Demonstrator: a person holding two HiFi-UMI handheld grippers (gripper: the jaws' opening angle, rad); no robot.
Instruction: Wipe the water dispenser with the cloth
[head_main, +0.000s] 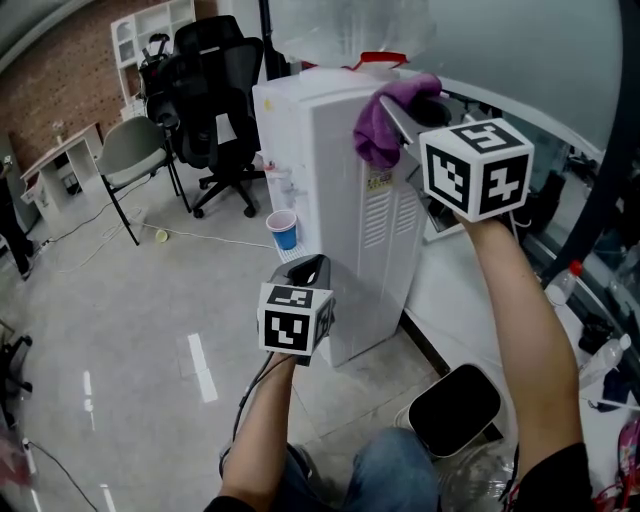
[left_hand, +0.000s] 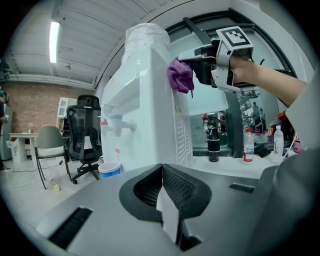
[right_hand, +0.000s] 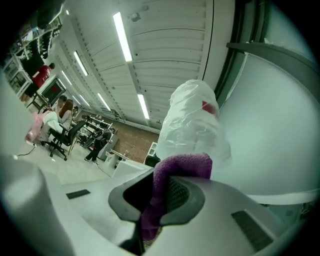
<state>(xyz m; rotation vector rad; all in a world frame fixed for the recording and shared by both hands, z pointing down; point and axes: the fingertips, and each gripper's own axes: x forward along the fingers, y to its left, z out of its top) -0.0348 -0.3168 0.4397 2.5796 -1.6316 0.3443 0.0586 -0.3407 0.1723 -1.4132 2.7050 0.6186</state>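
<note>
The white water dispenser (head_main: 330, 190) stands on the floor with a plastic-wrapped bottle (right_hand: 192, 125) on top. My right gripper (head_main: 405, 105) is shut on a purple cloth (head_main: 385, 122), which it holds against the dispenser's top right edge. The cloth (left_hand: 181, 76) hangs at the upper side panel, and its fold (right_hand: 172, 185) sticks out between the jaws. My left gripper (head_main: 305, 270) is shut with nothing in it, held low in front of the dispenser's side (left_hand: 150, 115). A blue cup (head_main: 283, 230) sits under the taps.
Black office chairs (head_main: 215, 90) and a grey chair (head_main: 130, 150) stand behind the dispenser. A black waste bin (head_main: 455, 410) sits by my right leg. Bottles (left_hand: 247, 145) stand on the ledge to the right. Cables lie on the floor at left.
</note>
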